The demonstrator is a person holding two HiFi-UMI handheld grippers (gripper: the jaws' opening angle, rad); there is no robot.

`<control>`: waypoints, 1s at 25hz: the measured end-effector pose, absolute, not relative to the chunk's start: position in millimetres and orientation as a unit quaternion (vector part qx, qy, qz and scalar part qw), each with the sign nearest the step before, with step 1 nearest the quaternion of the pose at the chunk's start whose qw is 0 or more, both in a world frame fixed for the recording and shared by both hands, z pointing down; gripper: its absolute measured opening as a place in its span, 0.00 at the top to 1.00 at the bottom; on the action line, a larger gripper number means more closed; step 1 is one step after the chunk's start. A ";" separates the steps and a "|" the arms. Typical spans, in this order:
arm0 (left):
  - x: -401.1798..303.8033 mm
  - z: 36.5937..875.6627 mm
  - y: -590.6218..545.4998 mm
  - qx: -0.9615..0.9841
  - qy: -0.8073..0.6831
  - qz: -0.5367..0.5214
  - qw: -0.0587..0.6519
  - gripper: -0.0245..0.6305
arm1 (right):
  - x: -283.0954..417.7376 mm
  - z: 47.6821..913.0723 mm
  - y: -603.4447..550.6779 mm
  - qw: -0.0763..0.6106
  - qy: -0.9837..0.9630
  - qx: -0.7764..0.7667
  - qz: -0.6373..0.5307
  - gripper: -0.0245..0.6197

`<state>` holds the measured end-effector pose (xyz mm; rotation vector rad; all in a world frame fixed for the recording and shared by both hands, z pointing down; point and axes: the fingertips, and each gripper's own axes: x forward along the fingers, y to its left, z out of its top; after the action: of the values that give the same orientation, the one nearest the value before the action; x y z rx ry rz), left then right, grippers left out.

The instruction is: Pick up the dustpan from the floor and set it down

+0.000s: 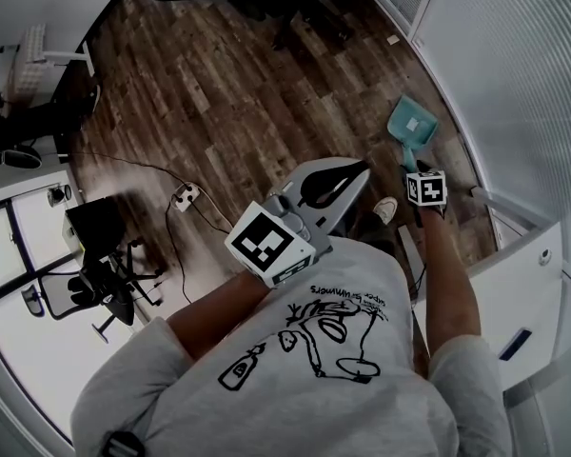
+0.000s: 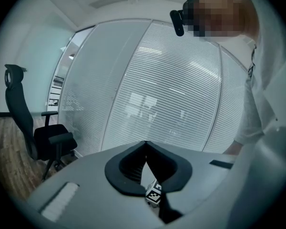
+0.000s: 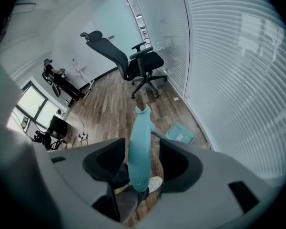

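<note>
Person standing with two hand-held grippers, long-handled dustpan (image 1: 411,124) in the right one. The right gripper (image 3: 143,144) was closed on the teal handle (image 3: 139,151), which ran lengthwise between its jaws. A sliver of floor (image 1: 219,84) showed beside one pad, so firmness of grip is a judgement. Holding the handle by its near end let the person stay upright and reach the pan without stooping.

The dustpan's long axis ran away from the person, forward and down from the gripper. The pan was at the far end, close to the floor's right edge, just beside the blind-covered glass partition (image 1: 514,84). Its wide mouth pointed away from the person, and a pale scrap (image 1: 415,123) lay inside. Whether the pan touched the floor cannot be told.

The left gripper (image 2: 145,143) was held at chest height, aimed toward the partition. Its jaws were pressed together at the tips with nothing between them, probably kept clear because one gripper suffices for the lift.
</note>
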<state>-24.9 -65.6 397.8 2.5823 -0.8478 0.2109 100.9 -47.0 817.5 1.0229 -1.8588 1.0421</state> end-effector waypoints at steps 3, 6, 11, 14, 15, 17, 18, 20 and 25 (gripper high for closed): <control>-26.7 400.6 -64.5 0.926 -0.306 0.077 0.208 0.96 | 102.7 819.3 -44.7 0.374 -0.725 0.407 0.411 0.67; -26.2 401.7 -65.5 0.925 -0.307 0.077 0.211 0.96 | 101.2 818.3 -44.6 0.360 -0.730 0.405 0.415 0.77; -22.4 403.5 -70.6 0.925 -0.307 0.077 0.212 0.96 | 103.5 820.6 -46.6 0.350 -0.732 0.406 0.421 0.78; -22.2 403.7 -71.3 0.924 -0.308 0.077 0.212 0.96 | 104.1 819.9 -48.3 0.348 -0.733 0.411 0.416 0.78; -22.4 403.2 -71.3 0.924 -0.308 0.077 0.212 0.96 | 104.1 818.7 -48.7 0.348 -0.735 0.412 0.412 0.78; -22.1 401.9 -72.5 0.925 -0.308 0.076 0.211 0.96 | 105.3 815.4 -50.4 0.348 -0.737 0.415 0.403 0.78; -21.8 401.4 -74.0 0.925 -0.308 0.076 0.210 0.96 | 106.2 814.0 -52.0 0.349 -0.739 0.416 0.399 0.78; -21.2 400.6 -76.8 0.925 -0.308 0.075 0.209 0.96 | 108.1 811.9 -54.8 0.351 -0.740 0.418 0.393 0.78; -18.2 397.4 -77.1 0.927 -0.306 0.072 0.206 0.96 | 113.1 804.5 -57.6 0.349 -0.743 0.422 0.386 0.78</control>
<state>-18.2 -77.1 397.4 2.5814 -0.8538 0.1994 113.1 -57.6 804.5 1.0925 -1.9247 0.9992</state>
